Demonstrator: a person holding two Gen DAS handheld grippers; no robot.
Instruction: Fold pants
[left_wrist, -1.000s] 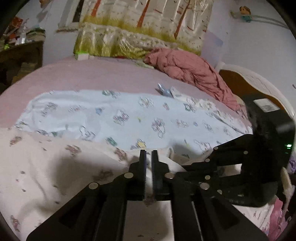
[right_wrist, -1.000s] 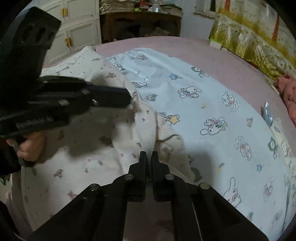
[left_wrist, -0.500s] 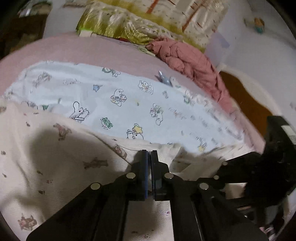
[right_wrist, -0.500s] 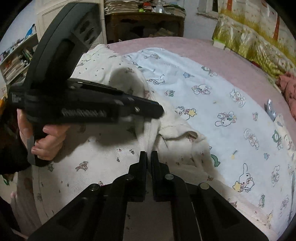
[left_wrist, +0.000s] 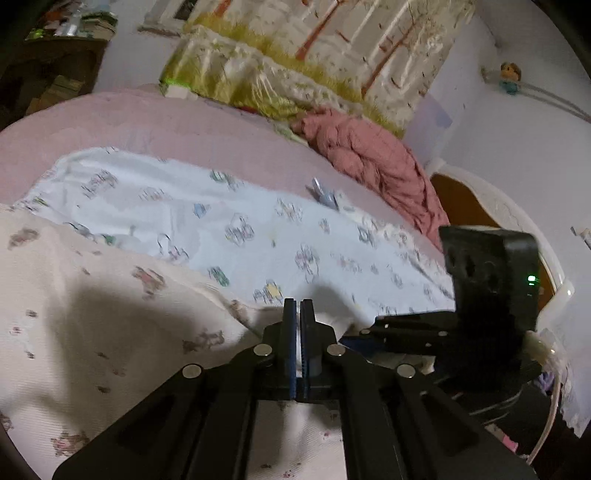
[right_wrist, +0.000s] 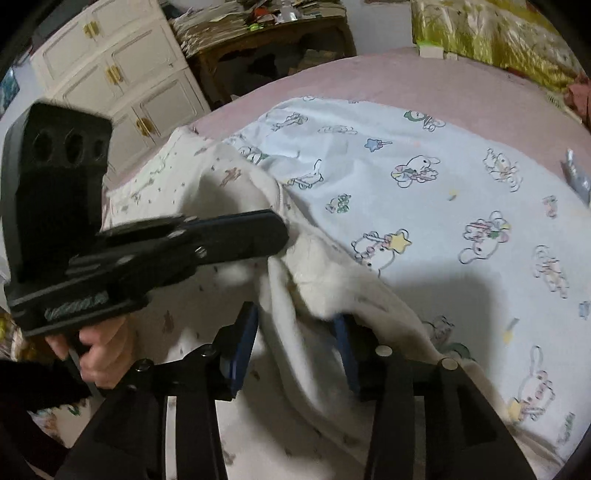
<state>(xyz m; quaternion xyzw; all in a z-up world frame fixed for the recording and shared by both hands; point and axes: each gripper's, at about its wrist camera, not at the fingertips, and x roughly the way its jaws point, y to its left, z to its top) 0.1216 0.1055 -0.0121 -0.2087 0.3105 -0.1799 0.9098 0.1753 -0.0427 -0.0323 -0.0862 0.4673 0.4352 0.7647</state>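
The cream pants (left_wrist: 110, 332) with small animal prints lie on the bed over a pale blue cartoon sheet (left_wrist: 221, 221). My left gripper (left_wrist: 298, 306) is shut on a fold of the pants; it also shows in the right wrist view (right_wrist: 273, 236), pinching the cloth edge. My right gripper (right_wrist: 295, 325) is open, its fingers spread on either side of a raised ridge of the pants (right_wrist: 314, 280). The right gripper body shows in the left wrist view (left_wrist: 487, 288) at the right.
A pink bedspread (left_wrist: 184, 122) covers the bed. A crumpled pink quilt (left_wrist: 373, 162) and a plastic-wrapped pillow (left_wrist: 258, 85) lie at the far side. A white cabinet (right_wrist: 122, 81) and a cluttered dark desk (right_wrist: 273, 44) stand beyond the bed.
My right gripper has opened and let go of the pants fold. My left gripper stays shut on the cloth and has shifted a little.
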